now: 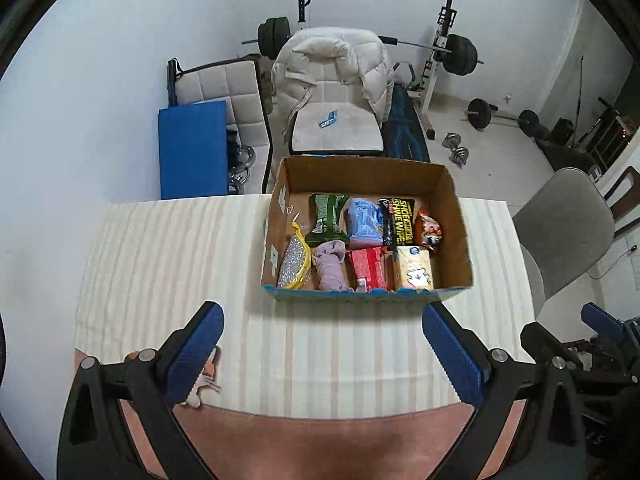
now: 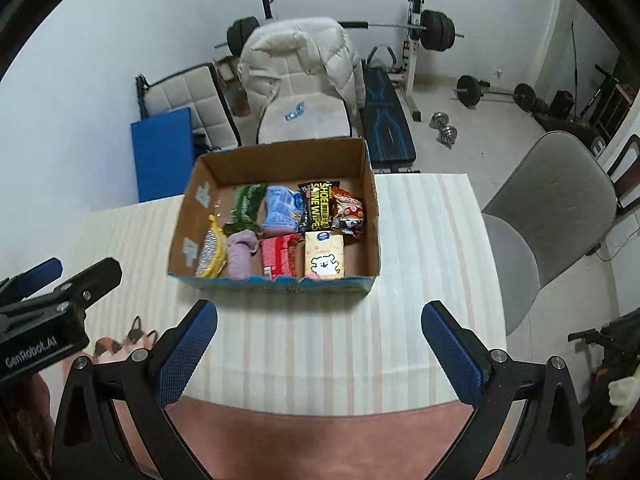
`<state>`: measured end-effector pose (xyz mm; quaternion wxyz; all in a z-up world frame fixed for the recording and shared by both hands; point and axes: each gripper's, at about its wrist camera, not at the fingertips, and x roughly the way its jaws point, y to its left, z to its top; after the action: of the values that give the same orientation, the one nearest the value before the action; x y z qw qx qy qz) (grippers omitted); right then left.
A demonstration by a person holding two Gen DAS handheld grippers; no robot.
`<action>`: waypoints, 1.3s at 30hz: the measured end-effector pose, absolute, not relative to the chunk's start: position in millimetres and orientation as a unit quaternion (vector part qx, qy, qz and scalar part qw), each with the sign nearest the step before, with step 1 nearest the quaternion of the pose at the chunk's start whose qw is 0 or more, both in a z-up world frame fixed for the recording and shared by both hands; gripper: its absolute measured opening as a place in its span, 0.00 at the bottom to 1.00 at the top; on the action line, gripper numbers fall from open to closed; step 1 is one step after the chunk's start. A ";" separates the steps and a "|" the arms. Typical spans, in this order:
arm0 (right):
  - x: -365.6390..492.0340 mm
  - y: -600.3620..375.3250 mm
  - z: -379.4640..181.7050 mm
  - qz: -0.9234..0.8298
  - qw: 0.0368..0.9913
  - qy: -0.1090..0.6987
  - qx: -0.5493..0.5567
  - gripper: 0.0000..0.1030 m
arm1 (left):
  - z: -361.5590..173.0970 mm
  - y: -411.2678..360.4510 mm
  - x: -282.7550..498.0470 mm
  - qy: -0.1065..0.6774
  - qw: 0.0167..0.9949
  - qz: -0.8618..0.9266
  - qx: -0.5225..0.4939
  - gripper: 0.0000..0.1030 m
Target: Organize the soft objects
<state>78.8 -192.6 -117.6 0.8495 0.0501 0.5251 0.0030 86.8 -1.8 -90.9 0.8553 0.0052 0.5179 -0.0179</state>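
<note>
An open cardboard box [image 1: 456, 240] [image 2: 370, 224] stands on the striped tablecloth. Several soft items lie inside in two rows: a silver and yellow scrubber [image 1: 295, 262] [image 2: 210, 254], a mauve rolled cloth [image 1: 330, 266] [image 2: 240, 254], a red pack [image 1: 366, 266] [image 2: 278, 256], a yellow tissue pack [image 1: 414, 268] [image 2: 324, 260], a green pack [image 1: 328, 216], a blue pack [image 1: 363, 222], black shoe wipes [image 1: 401, 220] [image 2: 318, 204] and an orange snack bag [image 1: 429, 230]. My left gripper [image 1: 322, 346] is open and empty before the box. My right gripper [image 2: 320, 346] is open and empty too.
A grey chair [image 2: 548, 216] stands right of the table. A chair with a white puffer jacket [image 1: 332, 64] stands behind the box. A blue mat [image 1: 192, 148] and weights lie beyond. A cat-print object [image 2: 120, 344] lies at the table's near left.
</note>
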 end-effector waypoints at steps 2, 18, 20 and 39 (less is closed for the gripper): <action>62.1 -193.4 -101.6 0.005 0.855 0.515 0.055 1.00 | -80.8 -1.4 76.5 0.511 0.859 -0.021 0.007 0.99; -18.6 -193.5 -17.9 0.004 0.883 0.468 0.042 1.00 | -32.4 2.7 11.5 0.493 0.869 -0.035 0.006 0.99; -23.3 -191.7 -13.7 0.005 0.884 0.466 0.037 1.00 | -30.0 1.8 8.3 0.490 0.871 -0.035 0.008 0.99; -10.3 -190.7 11.3 -0.022 0.907 0.419 0.031 1.00 | -11.6 5.6 16.5 0.441 0.897 -0.018 0.002 0.99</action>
<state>-10.3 -190.7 11.3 0.9073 0.0309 0.4187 -0.0223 16.5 5.6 -11.6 0.8974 0.0024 0.4409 -0.0176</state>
